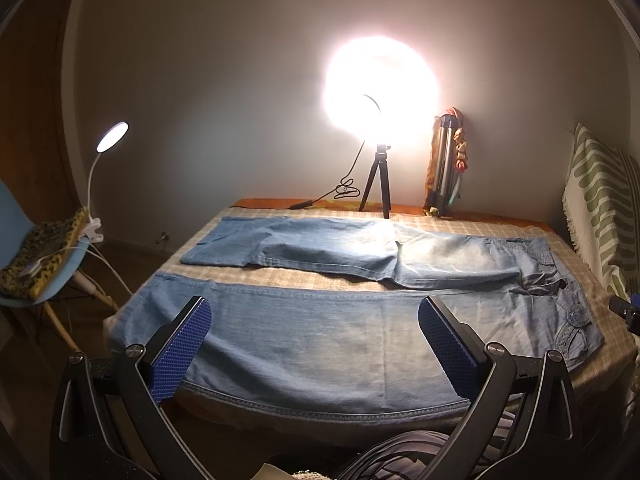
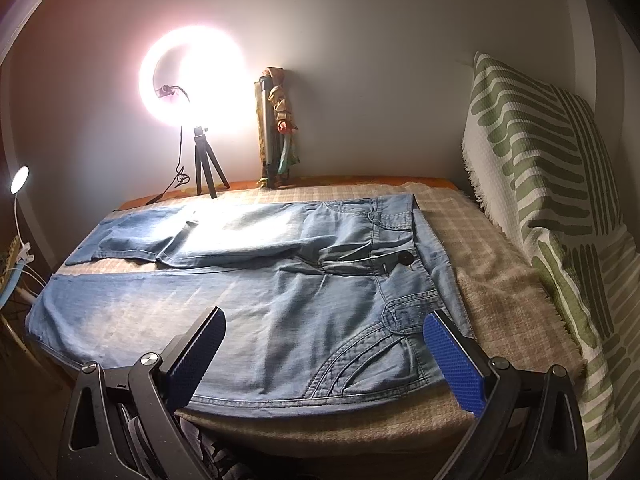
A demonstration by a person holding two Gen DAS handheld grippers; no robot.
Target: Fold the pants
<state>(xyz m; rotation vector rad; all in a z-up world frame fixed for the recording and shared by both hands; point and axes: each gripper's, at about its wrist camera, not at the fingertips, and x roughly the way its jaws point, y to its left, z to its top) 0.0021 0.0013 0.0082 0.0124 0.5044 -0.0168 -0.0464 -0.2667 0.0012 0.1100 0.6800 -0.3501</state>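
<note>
Checked bedcover (image 2: 472,232), unlabelled jeans (image 2: 280,280) flat, both grippers wide, empty

**Gripper Pose and State**

Left gripper (image 1: 314,338): both fingers are spread wide apart, with nothing between them. The blue textured pads (image 1: 182,348) face inward toward each other. The black finger linkages angle outward from the base at the lower edge of the left wrist view. The fingers point forward and slightly downward, level with each other.

Right gripper (image 2: 324,346): both fingers are likewise spread wide, gripping nothing. The blue textured pads (image 2: 454,362) face inward. The black linkages and their pivot screws are visible on both sides. The fingers point forward and slightly downward.

In the left wrist view, a small dark part of the right gripper shows at the right edge.
</note>
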